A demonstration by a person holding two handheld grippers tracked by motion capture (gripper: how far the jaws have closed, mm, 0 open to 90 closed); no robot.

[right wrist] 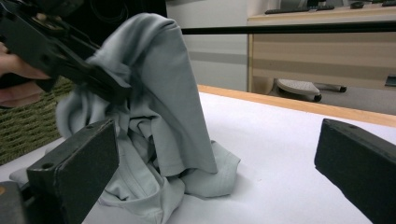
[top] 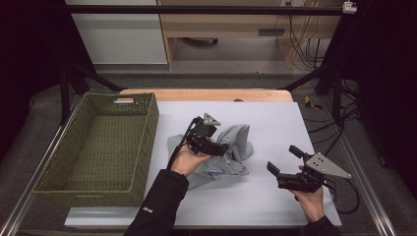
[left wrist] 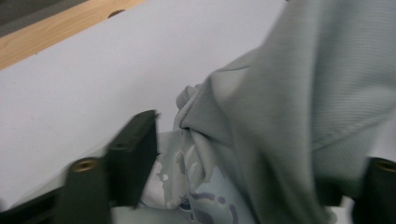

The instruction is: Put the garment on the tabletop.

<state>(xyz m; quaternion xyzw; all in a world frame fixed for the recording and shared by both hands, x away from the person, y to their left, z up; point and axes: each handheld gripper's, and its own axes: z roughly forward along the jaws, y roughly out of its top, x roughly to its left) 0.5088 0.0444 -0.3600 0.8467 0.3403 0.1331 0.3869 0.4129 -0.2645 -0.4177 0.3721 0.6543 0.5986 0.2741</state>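
A crumpled grey-green shirt with a printed patch lies mid-table on the white mat. My left gripper is shut on a fold of the shirt and holds part of it raised off the mat; cloth is bunched between its black jaws. In the right gripper view the shirt stands up like a peak under the left gripper. My right gripper hovers to the right of the shirt, open, jaws wide apart with nothing between them.
A green woven basket sits at the table's left, close to the shirt. The table's wooden far edge runs behind the mat. Cables lie on the floor to the right.
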